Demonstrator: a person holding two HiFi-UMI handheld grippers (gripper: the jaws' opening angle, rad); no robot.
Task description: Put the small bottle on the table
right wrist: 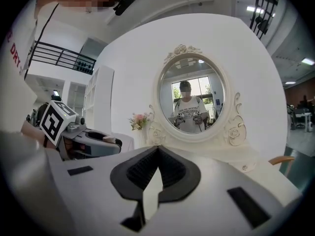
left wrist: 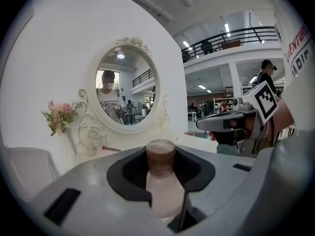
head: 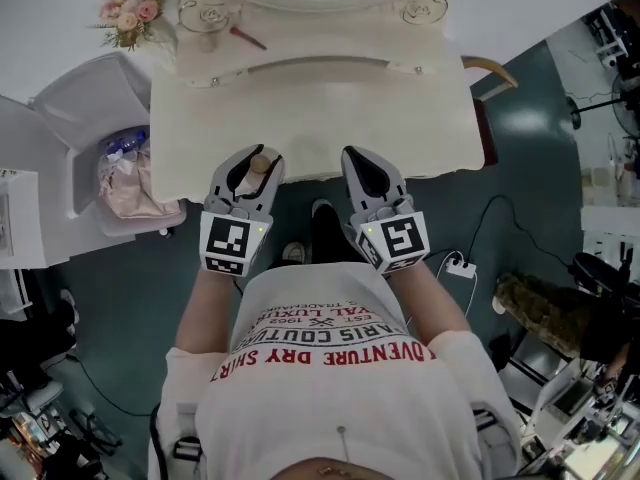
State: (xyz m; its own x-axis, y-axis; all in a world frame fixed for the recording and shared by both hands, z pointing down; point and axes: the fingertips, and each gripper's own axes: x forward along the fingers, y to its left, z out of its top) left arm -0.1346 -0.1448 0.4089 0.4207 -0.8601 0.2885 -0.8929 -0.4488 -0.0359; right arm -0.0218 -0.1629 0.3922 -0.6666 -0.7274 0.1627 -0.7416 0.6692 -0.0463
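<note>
A small pale bottle (left wrist: 164, 191) with a brown cap stands upright between the jaws of my left gripper (left wrist: 161, 173), which is shut on its body. In the head view the left gripper (head: 254, 173) hovers at the front edge of the cream dressing table (head: 320, 118), and the bottle's cap (head: 260, 162) shows between its fingers. My right gripper (head: 362, 174) is level with it on the right, also at the table's edge. Its jaws (right wrist: 156, 154) are shut with nothing in them. The left gripper (right wrist: 91, 142) shows beside it.
An oval mirror (left wrist: 125, 95) stands at the back of the table, with a vase of pink flowers (head: 130, 13) at its left and a red-handled tool (head: 247, 36) near them. A white bin (head: 120, 168) holds a bagged bottle at left. A chair (head: 490, 68) stands at right.
</note>
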